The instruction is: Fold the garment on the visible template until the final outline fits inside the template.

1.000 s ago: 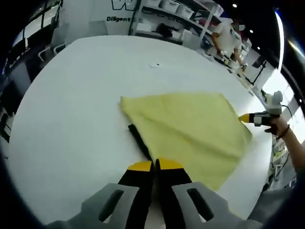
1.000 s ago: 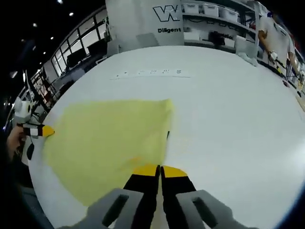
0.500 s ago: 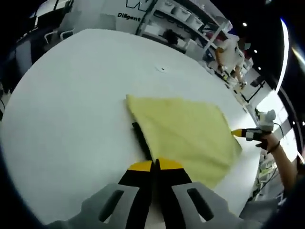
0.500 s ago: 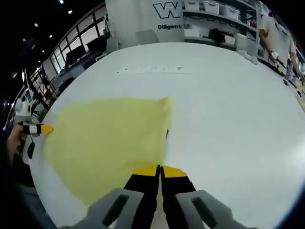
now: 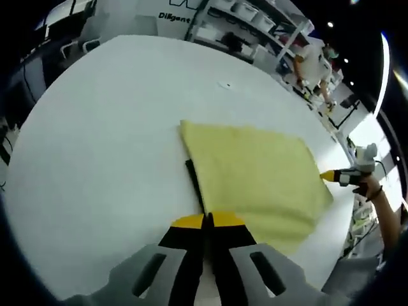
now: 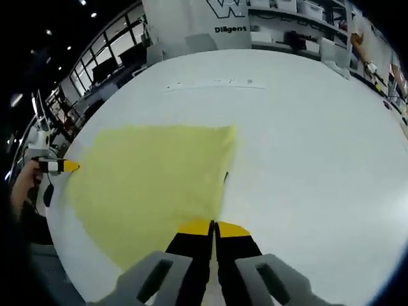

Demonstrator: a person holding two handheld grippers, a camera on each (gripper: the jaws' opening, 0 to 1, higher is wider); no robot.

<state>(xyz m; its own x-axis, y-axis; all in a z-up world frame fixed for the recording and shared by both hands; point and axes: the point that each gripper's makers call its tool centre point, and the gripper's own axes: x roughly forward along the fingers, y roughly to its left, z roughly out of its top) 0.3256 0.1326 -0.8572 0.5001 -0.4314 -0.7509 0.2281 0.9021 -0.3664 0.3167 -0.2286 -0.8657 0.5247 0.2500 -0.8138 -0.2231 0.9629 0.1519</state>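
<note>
1. Garment [image 5: 255,175], yellow, lies folded flat on the white table [image 5: 95,146], toward 2 o'clock from the left gripper [image 5: 208,221].
2. Left gripper: jaws pressed together, apparently pinching the near hem; likely holding that corner taut.
3. Right gripper [image 6: 213,228]: jaws likewise closed at the cloth's edge, cloth toward 10 o'clock.
4. Dark template [image 5: 194,185] strip peeks out beside the garment's edge, so the fold probably needs aligning.

Plain pale yellow garment [image 5: 255,172] on white table [image 5: 95,146]; black template [image 5: 194,185] edge showing
</note>
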